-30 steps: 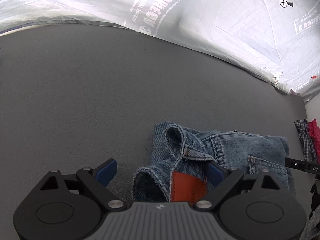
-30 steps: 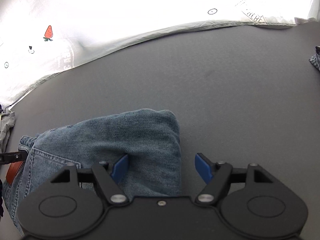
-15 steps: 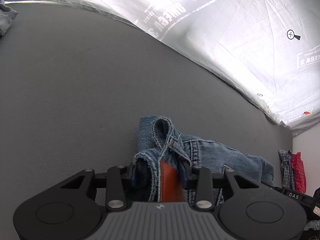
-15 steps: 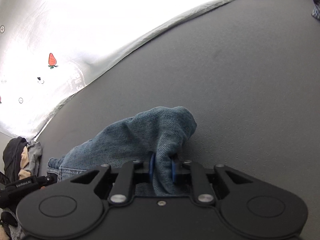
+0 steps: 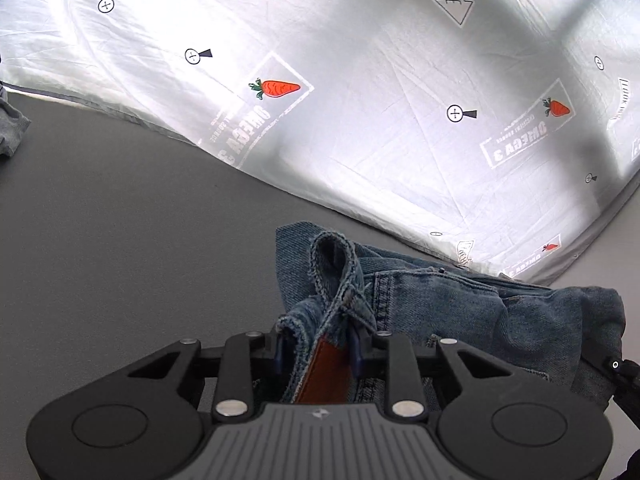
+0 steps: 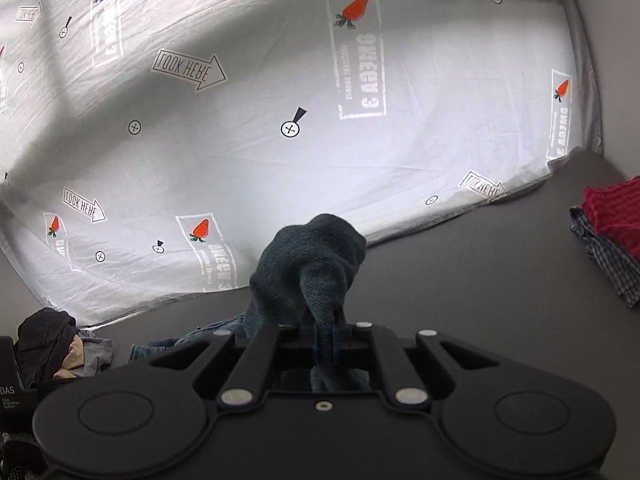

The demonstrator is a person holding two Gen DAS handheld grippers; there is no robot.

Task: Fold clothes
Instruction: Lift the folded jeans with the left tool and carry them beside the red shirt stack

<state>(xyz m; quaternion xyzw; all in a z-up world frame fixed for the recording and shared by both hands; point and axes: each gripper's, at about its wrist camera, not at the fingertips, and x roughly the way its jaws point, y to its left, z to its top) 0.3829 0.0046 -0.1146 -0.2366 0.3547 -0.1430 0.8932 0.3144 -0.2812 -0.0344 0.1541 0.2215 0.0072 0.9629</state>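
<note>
Hand-held gripper point(image 5: 318, 350) closing on jeans point(image 5: 440, 300); grey tabletop point(image 5: 120, 260).

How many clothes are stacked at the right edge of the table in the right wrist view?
2: a red cloth on top and a checked shirt beneath it, partly cut off by the frame edge, so more may be hidden.
</note>
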